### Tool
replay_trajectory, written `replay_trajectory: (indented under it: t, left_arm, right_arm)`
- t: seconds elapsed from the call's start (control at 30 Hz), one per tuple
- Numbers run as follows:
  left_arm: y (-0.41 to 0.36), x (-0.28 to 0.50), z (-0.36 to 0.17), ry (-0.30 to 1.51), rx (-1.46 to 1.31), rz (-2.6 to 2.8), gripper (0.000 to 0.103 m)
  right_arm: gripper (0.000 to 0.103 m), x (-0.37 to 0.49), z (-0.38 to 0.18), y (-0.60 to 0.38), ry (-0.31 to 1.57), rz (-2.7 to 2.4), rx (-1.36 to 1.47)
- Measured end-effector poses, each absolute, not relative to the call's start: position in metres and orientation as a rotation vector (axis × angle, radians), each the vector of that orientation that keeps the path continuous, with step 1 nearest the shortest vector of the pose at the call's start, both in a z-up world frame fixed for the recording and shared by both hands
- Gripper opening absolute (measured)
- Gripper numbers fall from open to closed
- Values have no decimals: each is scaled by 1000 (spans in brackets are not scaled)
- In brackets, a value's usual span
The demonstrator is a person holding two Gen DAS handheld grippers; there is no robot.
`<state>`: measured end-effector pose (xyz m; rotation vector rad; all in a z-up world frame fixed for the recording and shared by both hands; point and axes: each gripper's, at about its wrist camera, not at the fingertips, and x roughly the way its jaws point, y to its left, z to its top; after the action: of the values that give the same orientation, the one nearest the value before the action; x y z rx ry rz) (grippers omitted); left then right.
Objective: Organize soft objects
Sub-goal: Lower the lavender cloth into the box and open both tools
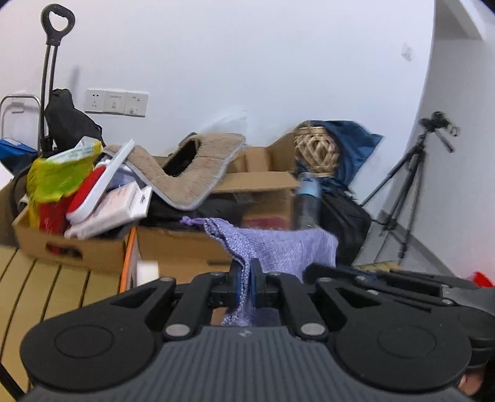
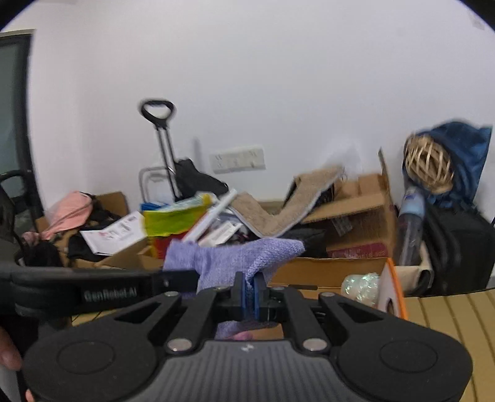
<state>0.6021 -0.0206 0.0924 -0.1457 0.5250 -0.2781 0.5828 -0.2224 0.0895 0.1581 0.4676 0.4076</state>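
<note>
Lavender knit cloth (image 1: 278,247) hangs in the air btwn both tongs, stretched side to side above the slatted wooden tabletop (image 1: 46,287). Left gripper (image 1: 246,287) is pressed together on one bunched edge, blue pads (image 1: 236,284) squeezing the fabric, w/ a tail of it drooping below the jaws. Right gripper (image 2: 250,293) likewise pinches the other edge of the same cloth (image 2: 235,256), fabric rising up and fanning out past its fingertips. Each tool's black body shows at the side of the other's view, so the two sit close together, side by side.

Cloth's long axis runs roughly level, left-right; a tied drawstring-like knot (image 1: 193,221) pokes out toward the left end, seen from left cam.

Behind it, well apart: cardboard boxes (image 1: 185,244) heaped w/ clutter – tan mat (image 1: 188,173) draped over the pile, yellow-green bag (image 1: 58,176), red-and-white flat thing (image 1: 92,191), white packet (image 1: 123,204). Further right a wicker ball (image 1: 315,151) against blue fabric (image 1: 352,142), a clear bottle (image 1: 306,201), black bag (image 1: 343,222), tripod (image 1: 408,191). Trolley handle (image 1: 57,27) and wall sockets (image 1: 116,102) at left. Pink fabric (image 2: 69,213) lies in a far-left box in right cam. Frames are a bit blurred.
</note>
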Motion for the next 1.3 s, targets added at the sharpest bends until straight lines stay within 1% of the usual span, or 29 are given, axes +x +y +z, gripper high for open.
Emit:
replay_trajectory:
  t: [0.13, 0.27, 0.33, 0.4, 0.43, 0.47, 0.5, 0.53, 0.57, 0.6, 0.63, 0.67, 0.7, 0.83, 1.03, 1.17, 1.3]
  left_arm:
    - [-15, 671, 74, 580, -159, -257, 7]
    - [-10, 713, 46, 639, -123, -189, 8]
    - [-7, 727, 32, 676, -105, -173, 17]
    - [-3, 730, 19, 693, -87, -146, 47]
    - [-1, 731, 14, 700, -79, -151, 51]
    - [2, 731, 8, 703, -63, -157, 52]
    - [4, 732, 3, 706, -55, -151, 54]
    - [7, 732, 1, 705, -68, -148, 55]
    - [11, 733, 2, 699, -95, -153, 60]
    - [13, 734, 4, 695, -115, -147, 66]
    - [14, 734, 6, 689, -113, -133, 68]
    - [13, 734, 8, 687, -97, -121, 68]
    - [13, 735, 10, 689, -88, -115, 69]
    - [14, 726, 22, 676, -83, -119, 71]
    - [11, 694, 46, 635, -53, -132, 72]
    - [8, 661, 64, 606, -38, -133, 73]
    - [11, 611, 85, 549, -13, -132, 73]
  right_arm:
    - [5, 663, 71, -215, 565, 375, 248]
    - [5, 717, 45, -205, 673, 356, 293]
    - [5, 738, 24, -200, 760, 350, 318]
    - [11, 748, 7, -195, 798, 339, 310]
    - [13, 752, -2, -194, 821, 343, 300]
    - [16, 756, -11, -193, 853, 357, 303]
    - [20, 756, -20, -195, 890, 370, 314]
    - [21, 756, -24, -197, 908, 373, 333]
    - [21, 757, -26, -200, 912, 380, 353]
    - [25, 756, -24, -201, 901, 381, 360]
    - [29, 758, -21, -202, 889, 377, 361]
    - [38, 757, -19, -202, 879, 369, 356]
    - [43, 757, -16, -203, 869, 364, 350]
    - [45, 746, 0, -212, 827, 355, 348]
    - [52, 720, 32, -233, 768, 330, 325]
    - [53, 691, 49, -245, 741, 325, 316]
    - [53, 646, 71, -259, 682, 307, 256]
